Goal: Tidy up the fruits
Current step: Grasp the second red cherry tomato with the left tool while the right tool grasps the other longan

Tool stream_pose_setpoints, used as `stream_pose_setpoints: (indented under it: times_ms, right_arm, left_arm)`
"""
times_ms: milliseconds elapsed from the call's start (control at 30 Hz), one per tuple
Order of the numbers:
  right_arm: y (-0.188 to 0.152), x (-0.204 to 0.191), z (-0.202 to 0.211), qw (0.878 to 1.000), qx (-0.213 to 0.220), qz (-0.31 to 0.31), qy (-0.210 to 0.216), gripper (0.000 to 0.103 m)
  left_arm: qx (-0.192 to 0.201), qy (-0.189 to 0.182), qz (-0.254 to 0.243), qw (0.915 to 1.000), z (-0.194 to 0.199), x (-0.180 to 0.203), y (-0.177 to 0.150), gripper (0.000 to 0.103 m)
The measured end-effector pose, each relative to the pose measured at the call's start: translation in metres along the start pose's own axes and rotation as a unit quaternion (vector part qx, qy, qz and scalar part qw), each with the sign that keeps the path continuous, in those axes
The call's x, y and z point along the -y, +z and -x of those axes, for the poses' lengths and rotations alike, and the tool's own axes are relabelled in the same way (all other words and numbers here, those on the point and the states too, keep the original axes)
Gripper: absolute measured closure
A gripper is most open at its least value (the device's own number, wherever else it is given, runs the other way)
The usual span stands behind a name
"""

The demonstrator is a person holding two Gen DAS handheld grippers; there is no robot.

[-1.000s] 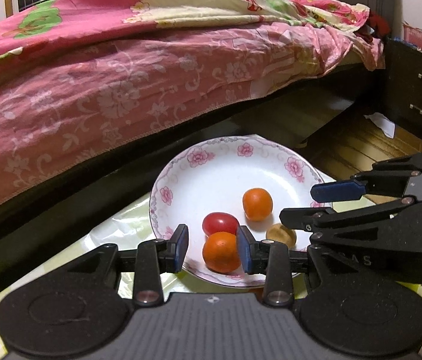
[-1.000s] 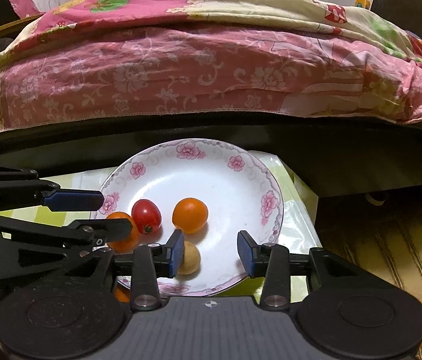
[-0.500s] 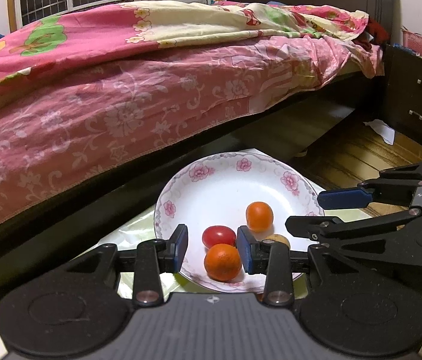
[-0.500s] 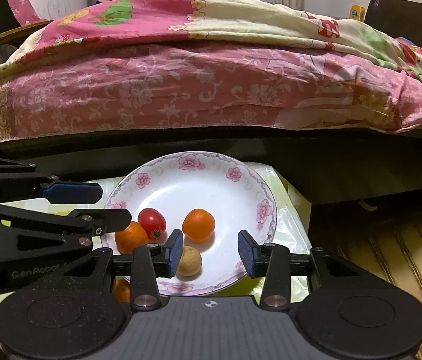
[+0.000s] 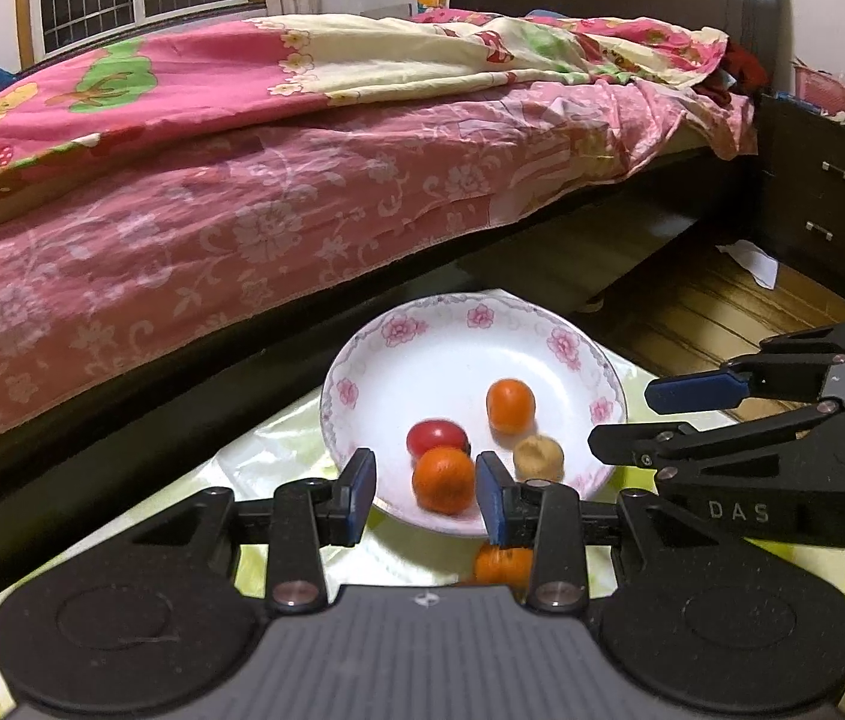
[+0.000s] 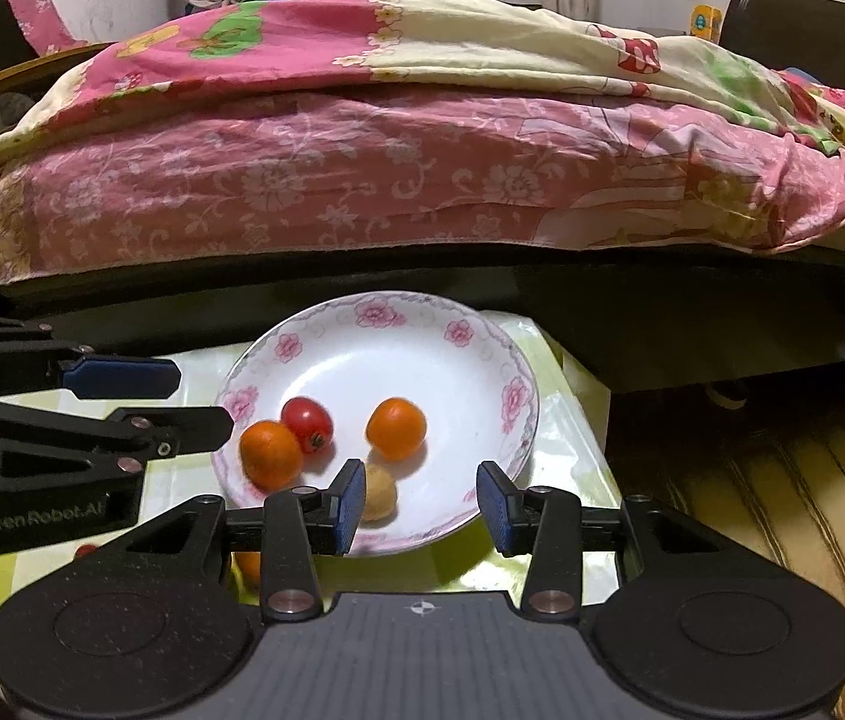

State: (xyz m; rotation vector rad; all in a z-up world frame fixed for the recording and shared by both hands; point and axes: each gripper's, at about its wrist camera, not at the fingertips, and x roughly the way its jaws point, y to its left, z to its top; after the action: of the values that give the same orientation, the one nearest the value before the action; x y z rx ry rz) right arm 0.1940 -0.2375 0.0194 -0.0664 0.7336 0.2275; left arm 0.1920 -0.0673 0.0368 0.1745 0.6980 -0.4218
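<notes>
A white plate with pink flowers round its rim sits on the counter, which is covered in a pale green checked cloth under clear plastic. The plate is the anchor for everything else here.

Inside the plate lie 4 fruits: a red tomato near the middle, an orange touching it on the near side, a second orange farther in toward the far rim, and a small tan fruit close to the near rim. Just outside the plate's near rim, on the counter, a third orange shows partly behind the left tongs' finger.

The left tongs hover over the plate's near edge, jaws parted. In the left wrist view the near orange appears between the blue pads, but it rests on the plate and the pads do not press it, so these tongs hold nothing.

The right tongs hover over the plate's near rim on its right side, jaws parted and empty. The tan fruit lies in the plate just beside the left pad as that view shows it, not gripped.

Beyond the plate's far rim stands a bed with a pink flowered cover. To the right of the plate, past the counter, is a wooden floor.
</notes>
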Motion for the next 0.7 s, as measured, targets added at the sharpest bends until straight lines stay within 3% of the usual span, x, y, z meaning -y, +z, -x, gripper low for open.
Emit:
stream_pose_setpoints:
  times_ms: [300, 700]
  right_arm:
    - [-0.017, -0.028, 0.016, 0.998, -0.018, 0.007, 0.051, 0.063]
    - [-0.043, -0.083, 0.002, 0.992, -0.062, 0.054, 0.1, 0.059]
  left_arm:
    - [-0.041, 0.007, -0.003, 0.9991, 0.034, -0.025, -0.049, 0.055]
    - [-0.083, -0.003, -0.007, 0.9966, 0.035, -0.042, -0.09, 0.055]
